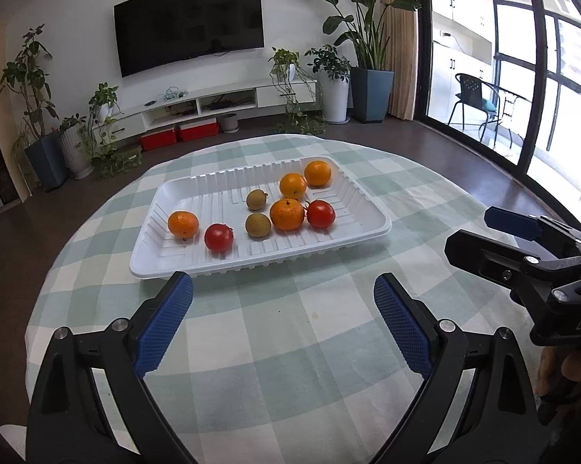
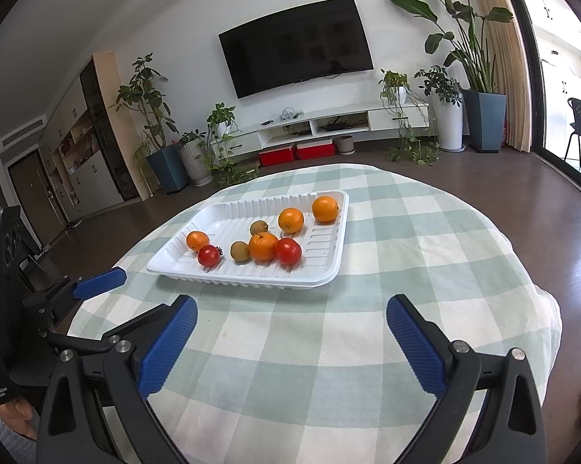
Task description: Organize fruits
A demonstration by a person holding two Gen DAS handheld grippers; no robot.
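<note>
A white ribbed tray (image 1: 371,216) (image 2: 329,270) lies on the checked tablecloth and holds several fruits. Several oranges lie in it, one at the left (image 1: 183,224) (image 2: 197,240) and one in the middle (image 1: 287,214) (image 2: 263,246). Two red tomatoes (image 1: 218,237) (image 1: 321,214) and two brown kiwis (image 1: 258,225) (image 1: 256,199) lie among them. My left gripper (image 1: 282,294) is open and empty, just short of the tray's near edge. My right gripper (image 2: 292,315) is open and empty, also in front of the tray.
The round table (image 1: 290,348) has a green and white checked cloth. The right gripper shows at the right of the left wrist view (image 1: 522,255). The left gripper's blue finger (image 2: 99,281) shows at the left of the right wrist view. Beyond are a TV wall, plants and windows.
</note>
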